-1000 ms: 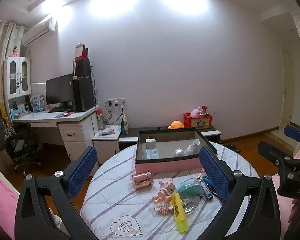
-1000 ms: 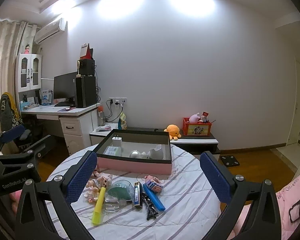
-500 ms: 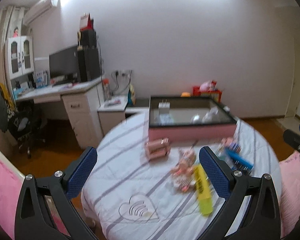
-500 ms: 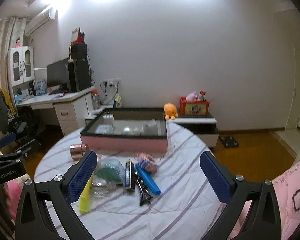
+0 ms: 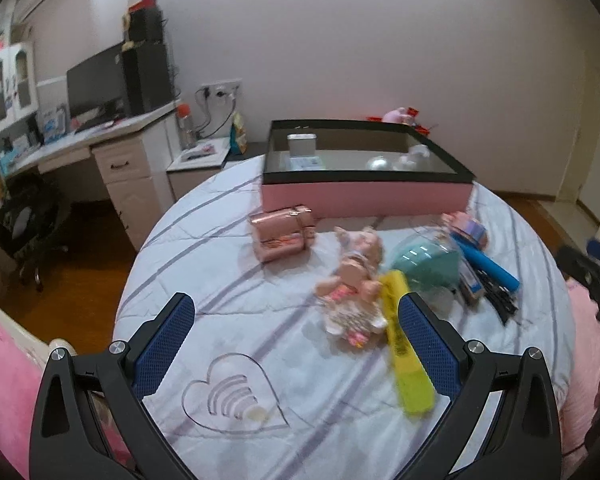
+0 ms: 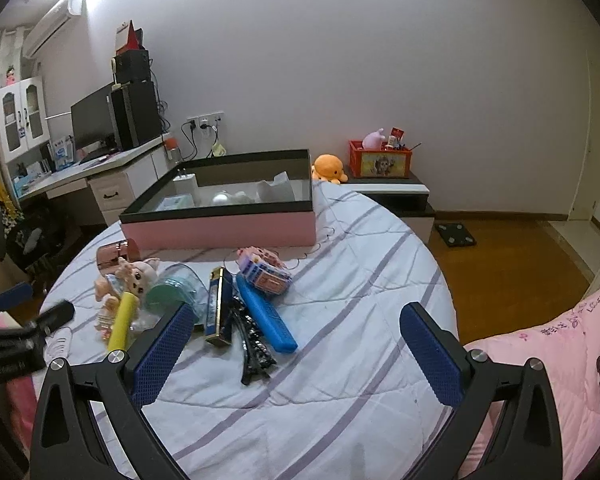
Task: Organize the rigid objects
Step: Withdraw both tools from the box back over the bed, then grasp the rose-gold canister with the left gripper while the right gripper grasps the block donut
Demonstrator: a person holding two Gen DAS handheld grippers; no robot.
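Striped bedding covers our round table. We hold the left gripper and right gripper spread wide and empty, ready to pick. Just ahead lie the yellow highlighter, small doll and blue bar; beyond them waits the black-rimmed pink box.

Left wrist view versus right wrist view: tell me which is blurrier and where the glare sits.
Left wrist view: motion-smeared, the doll and yellow highlighter soft, while the left tool stays sharp. Right wrist view: crisp on the blue case; ceiling-light glare burns the top left corner; fisheye bends the walls in both.
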